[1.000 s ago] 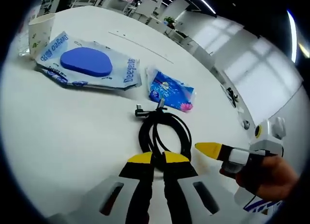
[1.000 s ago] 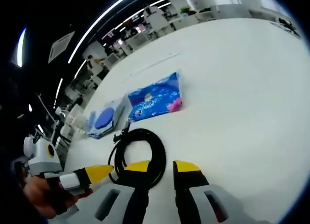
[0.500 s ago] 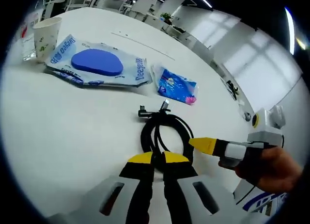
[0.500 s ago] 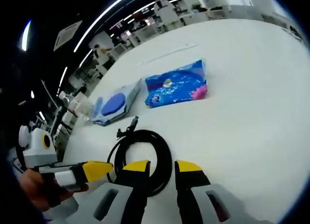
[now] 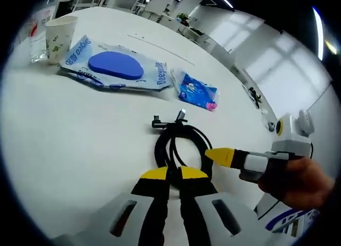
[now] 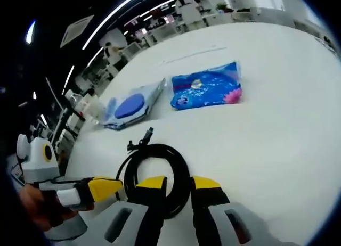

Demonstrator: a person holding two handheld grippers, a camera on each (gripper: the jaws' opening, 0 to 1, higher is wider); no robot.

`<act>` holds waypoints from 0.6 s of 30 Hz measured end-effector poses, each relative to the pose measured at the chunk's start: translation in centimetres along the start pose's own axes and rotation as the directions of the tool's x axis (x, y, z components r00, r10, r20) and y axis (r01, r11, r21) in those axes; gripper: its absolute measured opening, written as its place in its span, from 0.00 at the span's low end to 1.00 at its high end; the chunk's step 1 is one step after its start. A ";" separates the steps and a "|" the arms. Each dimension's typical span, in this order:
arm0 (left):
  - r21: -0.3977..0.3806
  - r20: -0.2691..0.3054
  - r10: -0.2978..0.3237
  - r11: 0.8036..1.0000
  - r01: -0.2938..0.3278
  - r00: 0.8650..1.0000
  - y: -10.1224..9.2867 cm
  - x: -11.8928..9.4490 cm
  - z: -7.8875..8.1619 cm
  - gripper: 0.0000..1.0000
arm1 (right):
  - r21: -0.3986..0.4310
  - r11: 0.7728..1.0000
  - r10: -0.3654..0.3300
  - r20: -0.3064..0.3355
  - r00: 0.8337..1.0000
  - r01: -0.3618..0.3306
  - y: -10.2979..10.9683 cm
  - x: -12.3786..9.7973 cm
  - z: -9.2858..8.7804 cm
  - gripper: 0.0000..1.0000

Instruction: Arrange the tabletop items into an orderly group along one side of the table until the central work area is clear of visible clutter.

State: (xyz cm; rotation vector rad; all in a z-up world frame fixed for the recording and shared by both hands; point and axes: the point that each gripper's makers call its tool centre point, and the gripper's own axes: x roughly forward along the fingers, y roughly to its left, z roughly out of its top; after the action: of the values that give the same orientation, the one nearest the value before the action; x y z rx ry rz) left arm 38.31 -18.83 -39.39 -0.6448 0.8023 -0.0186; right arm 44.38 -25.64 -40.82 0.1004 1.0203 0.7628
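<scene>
A coiled black cable point(image 5: 180, 145) lies on the white table point(image 5: 80, 145). My left gripper point(image 5: 173, 174) is shut on the coil's near edge. In the right gripper view the left gripper point(image 6: 104, 188) comes in from the left at the cable point(image 6: 154, 169), with a hand behind it. My right gripper point(image 6: 178, 183) is open, its jaws astride the coil's near right edge. In the left gripper view the right gripper point(image 5: 219, 156), also held by a hand, has its yellow tip at the right side of the coil.
Beyond the cable lie a wipes pack with a blue lid point(image 5: 114, 66) point(image 6: 130, 105) and a small blue tissue pack point(image 5: 198, 90) point(image 6: 208, 86). A paper cup point(image 5: 58, 37) and a clear glass point(image 5: 36, 41) stand at the far left. Office chairs and desks line the background.
The left gripper has kept its hold on the cable. The right gripper's tip has drawn closer to the coil. Both views have shifted, so the packs look farther off.
</scene>
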 end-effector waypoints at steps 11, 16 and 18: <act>0.018 -0.007 0.012 1.000 -0.012 1.000 1.3 -1.3 -0.1 0.03 | 0.011 1.000 -0.014 0.003 1.000 0.014 1.3 0.0 -0.9 0.08; 0.029 -0.002 0.015 0.999 -0.015 1.000 1.4 -1.5 0.2 0.03 | -0.004 1.000 -0.018 0.011 1.000 0.018 1.4 0.1 -0.9 0.03; 0.036 0.009 0.024 0.999 -0.024 1.000 1.1 -1.6 0.4 0.03 | 0.022 1.000 0.006 0.048 0.999 -0.007 1.9 -0.2 -0.3 0.01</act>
State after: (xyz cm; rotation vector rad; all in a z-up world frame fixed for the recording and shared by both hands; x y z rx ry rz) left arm 37.21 -17.33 -38.64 -0.6003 0.7999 -0.0086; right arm 43.05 -24.40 -40.11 0.1400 0.9832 0.7516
